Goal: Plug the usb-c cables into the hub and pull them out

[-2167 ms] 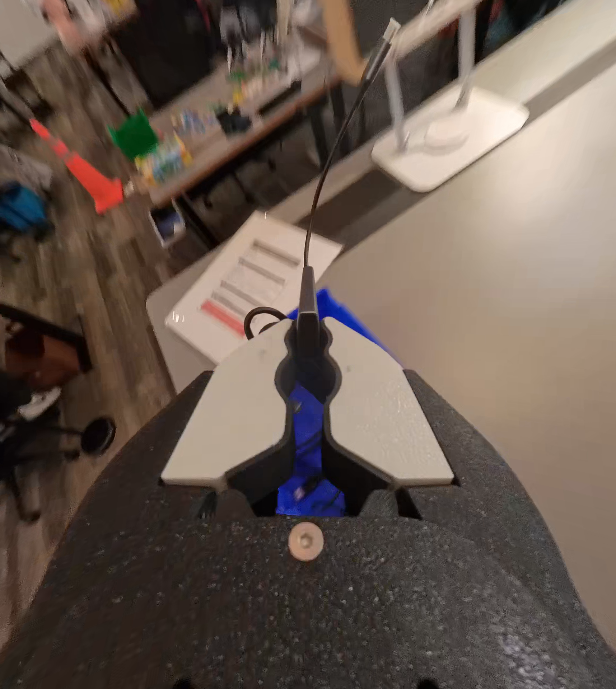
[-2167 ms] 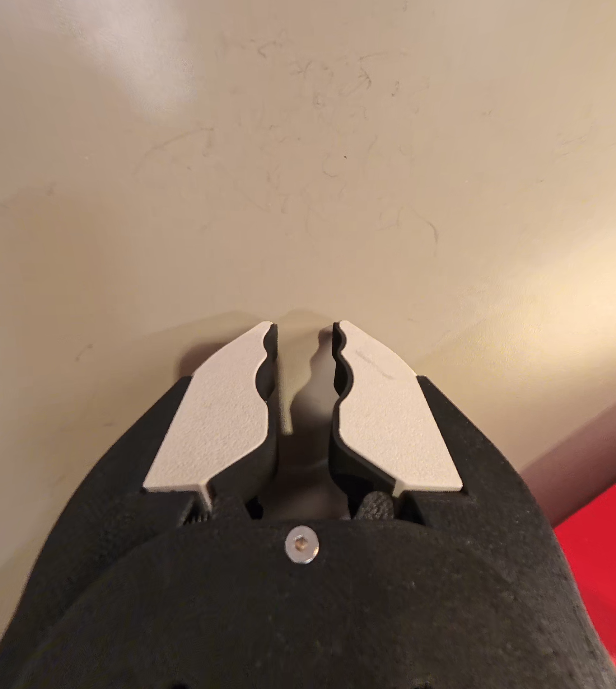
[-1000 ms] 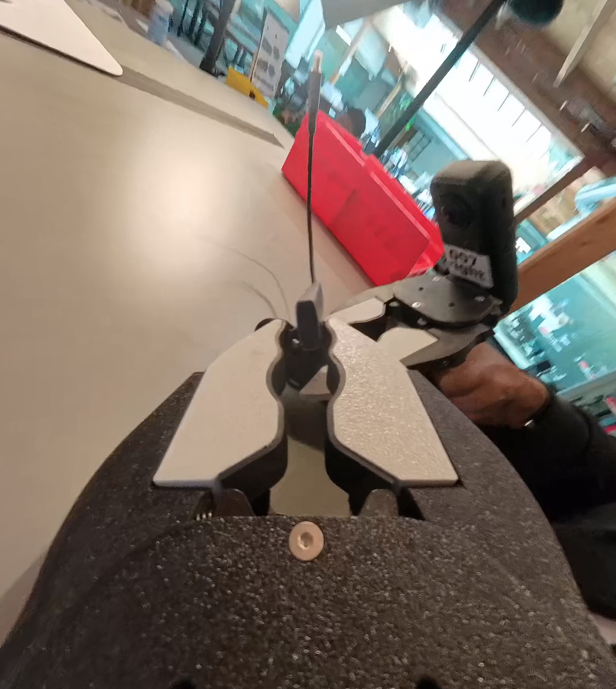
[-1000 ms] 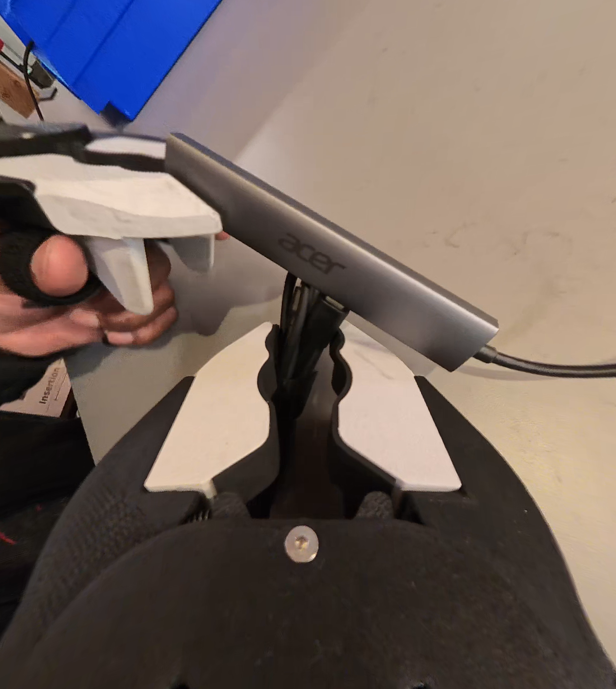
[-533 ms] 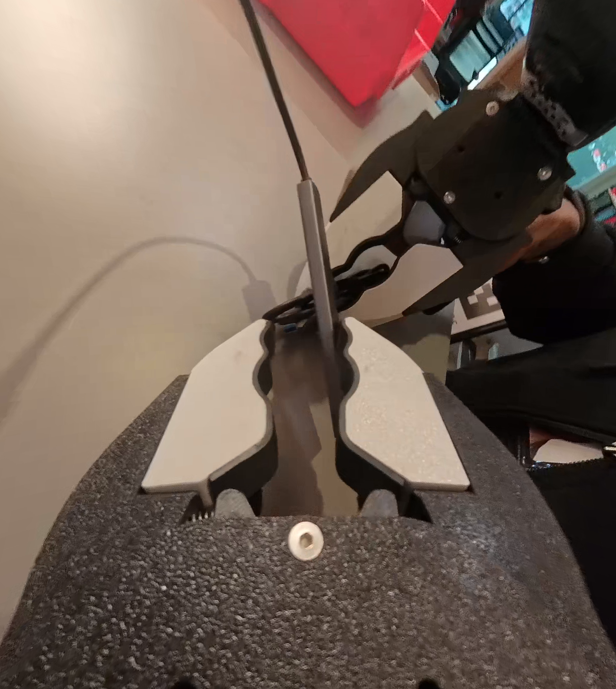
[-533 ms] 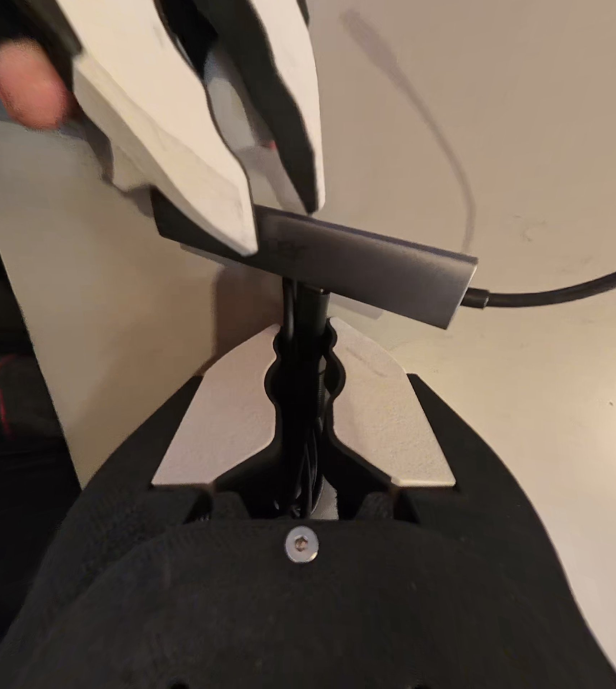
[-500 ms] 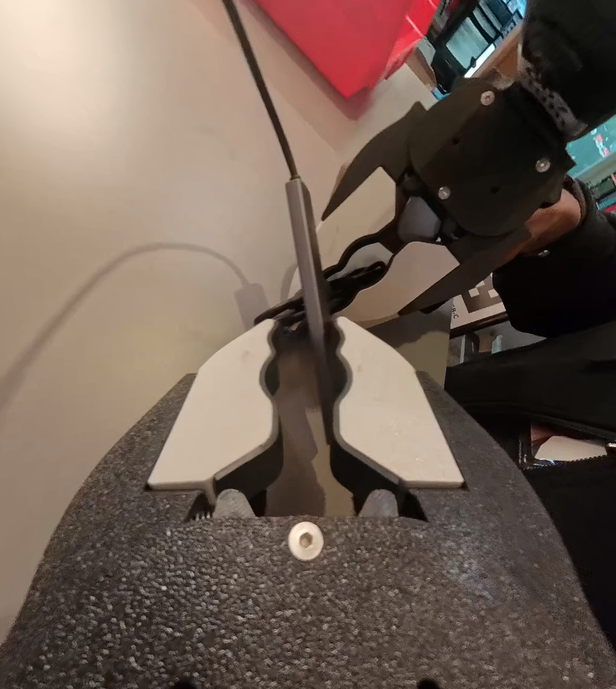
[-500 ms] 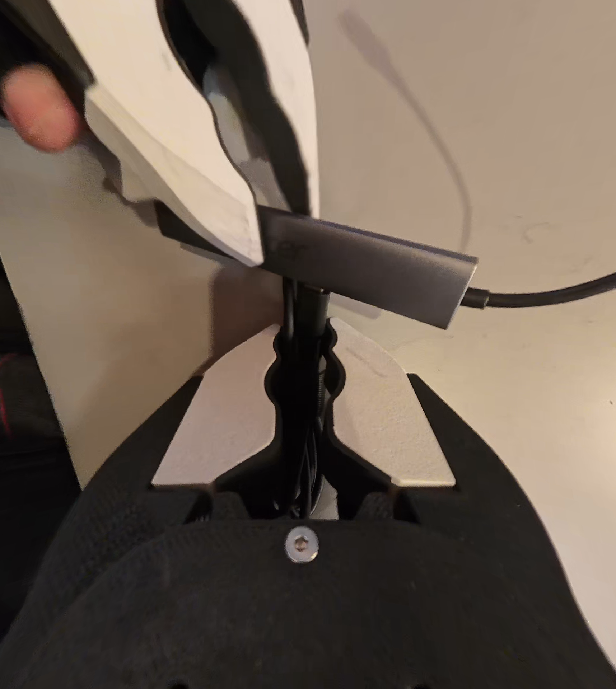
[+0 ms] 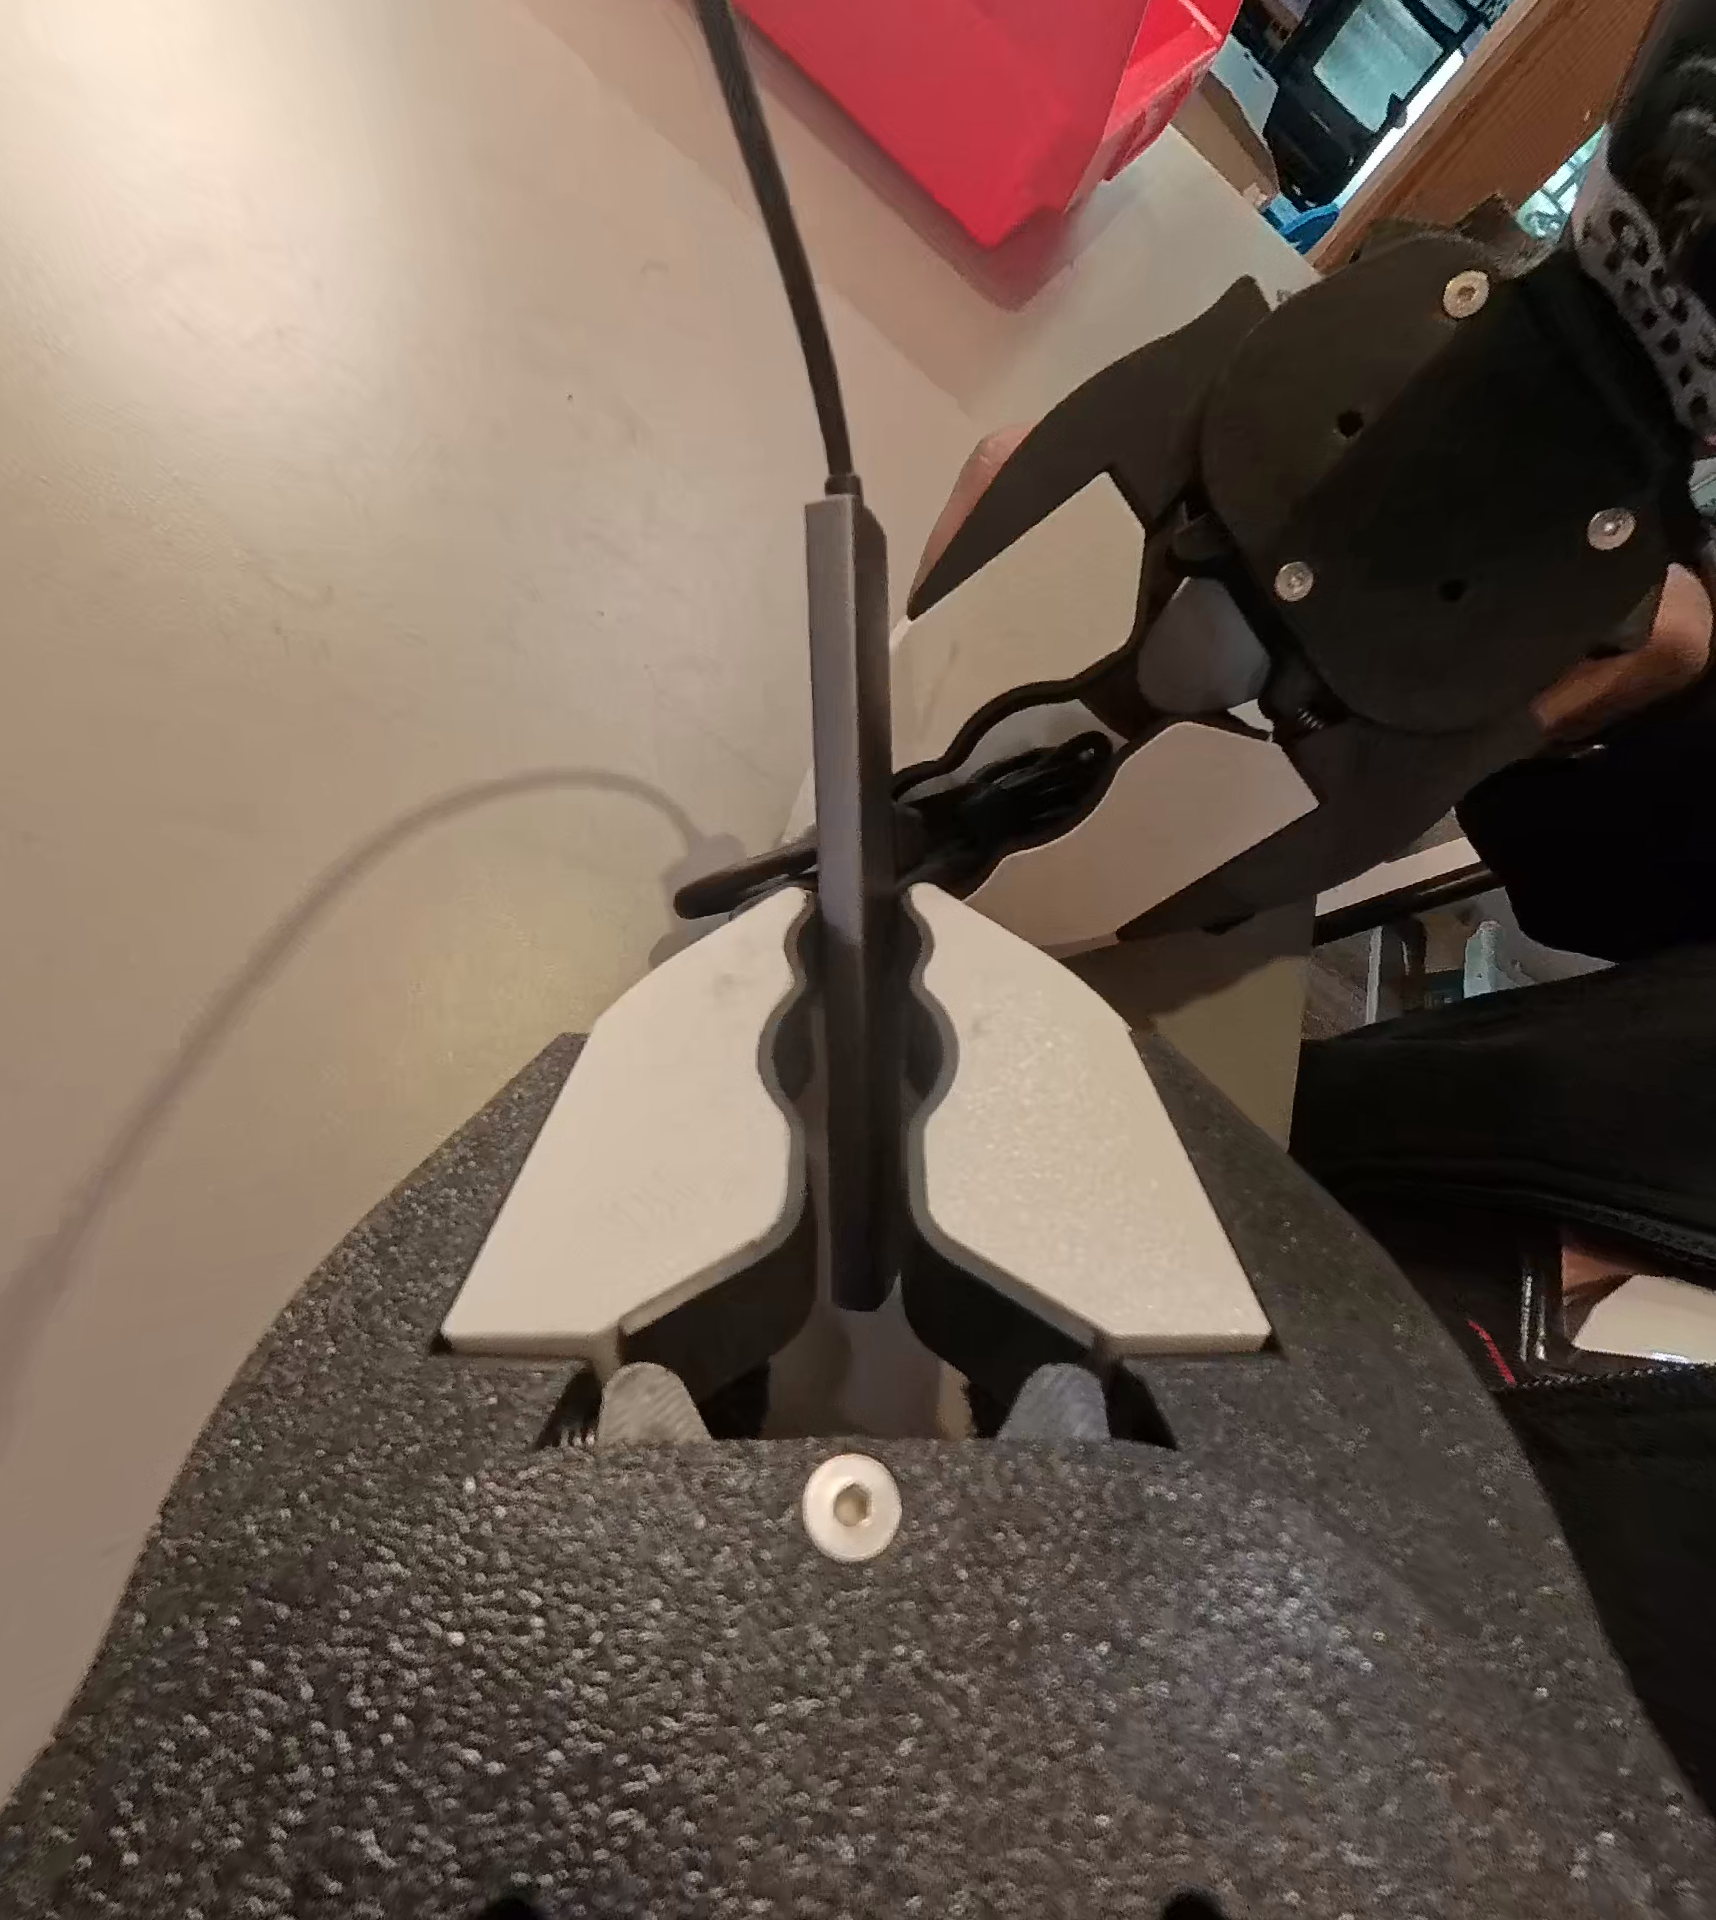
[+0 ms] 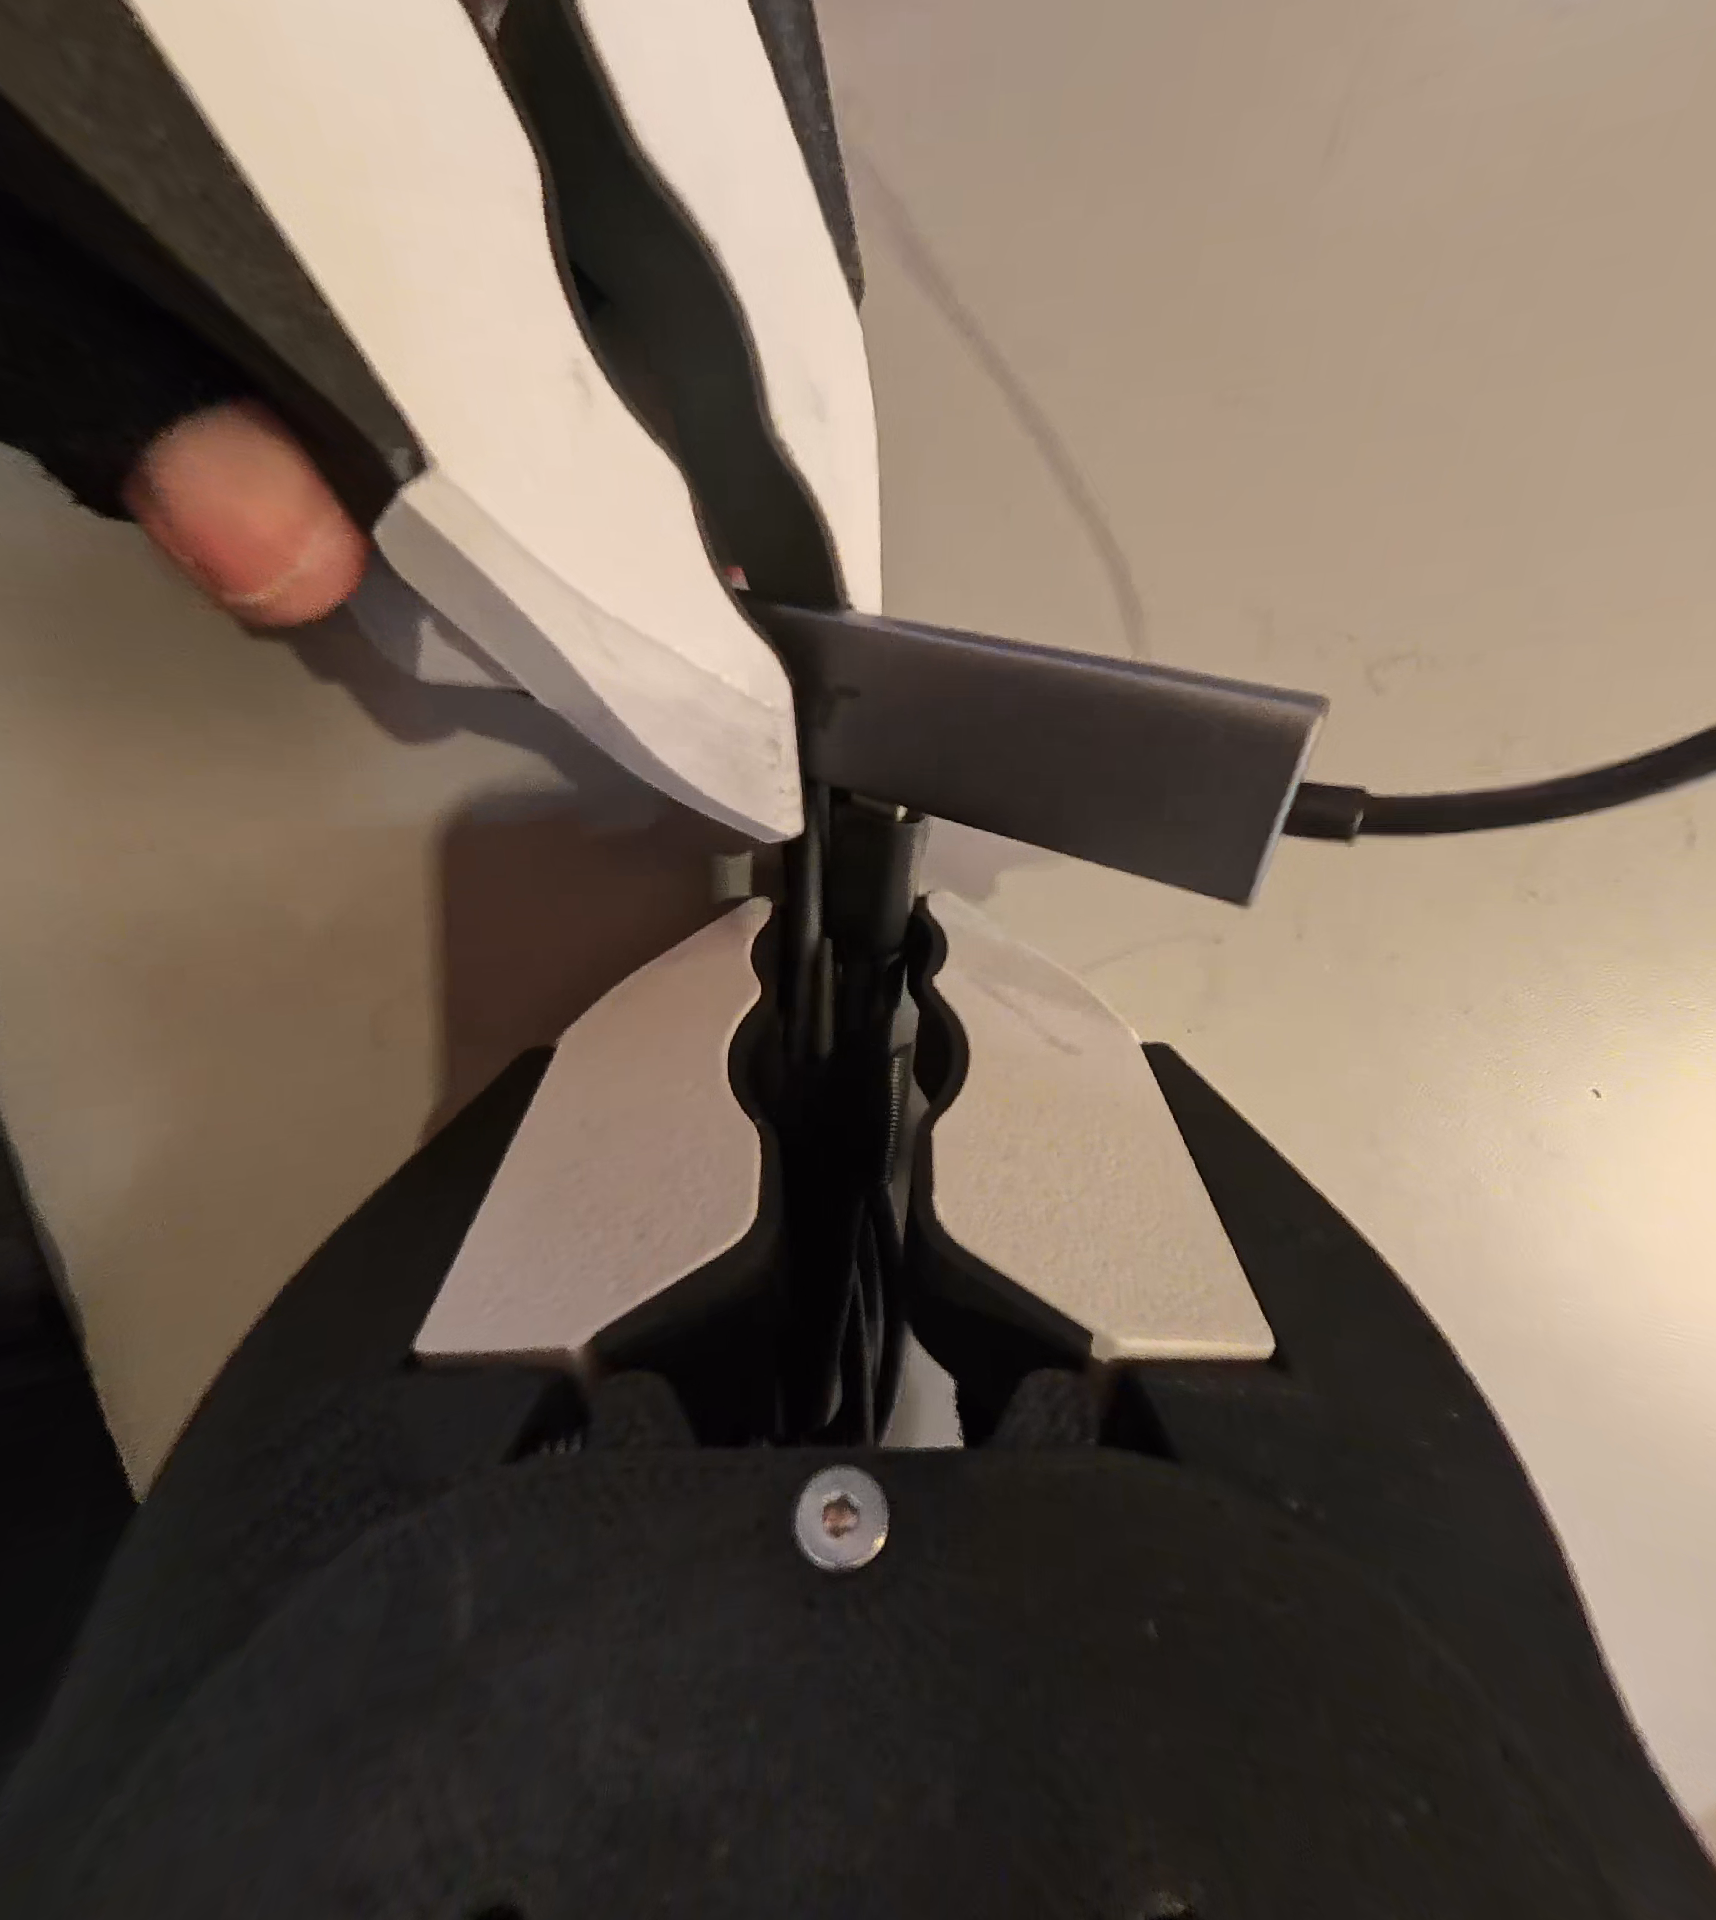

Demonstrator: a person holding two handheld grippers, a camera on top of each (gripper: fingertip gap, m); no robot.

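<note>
My left gripper (image 9: 856, 904) is shut on a slim grey hub (image 9: 841, 727), seen edge-on above the table, its black lead (image 9: 781, 239) running off the far end. In the right wrist view the hub (image 10: 1051, 769) sticks out to the right of the left gripper (image 10: 781, 727). My right gripper (image 10: 838, 914) is shut on a bundle of black usb-c cable (image 10: 849, 935), whose plug meets the hub's underside. In the left wrist view the right gripper (image 9: 947, 821) comes in from the right with the cable (image 9: 999, 779) against the hub's side.
A beige tabletop (image 9: 210, 520) lies below both grippers. A red bin (image 9: 968, 94) stands at the far edge. A white cable with a plug (image 9: 480, 821) lies on the table left of the hub. The person's hands and dark sleeves hold the grippers. Less than 4 cm separates the two grippers' tips.
Both grippers tipped down toward the table. The hub turned edge-on in the left view. The right gripper and its cable stayed against the hub throughout.
</note>
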